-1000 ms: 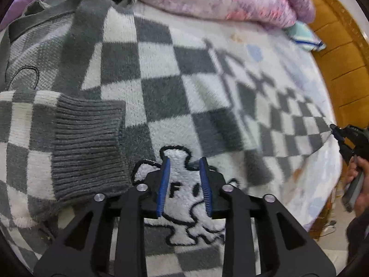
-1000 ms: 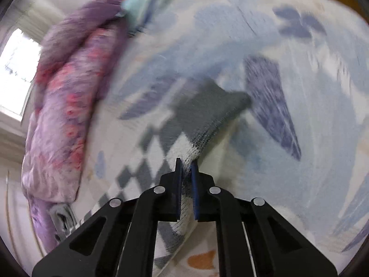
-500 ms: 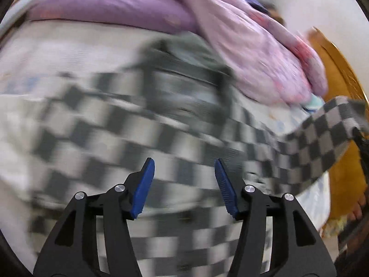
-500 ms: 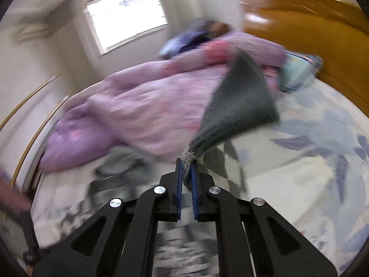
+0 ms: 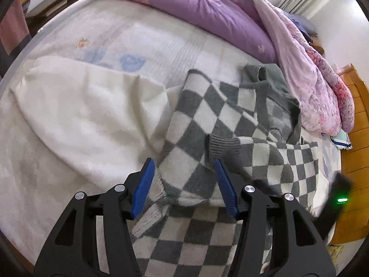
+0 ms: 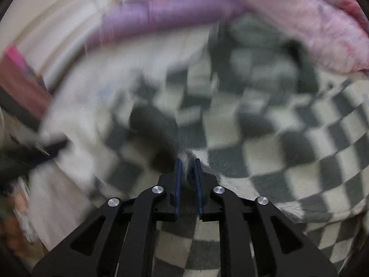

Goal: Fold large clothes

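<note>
Checkered sweater (image 5: 191, 124) on bed (image 5: 96, 37), collar toward purple duvet (image 5: 207, 7), long axis running from duvet to near edge. Right gripper (image 6: 187, 173) jaws pinched on sleeve fabric. Left gripper (image 5: 184, 184) jaws wide apart, holding nothing.
</note>
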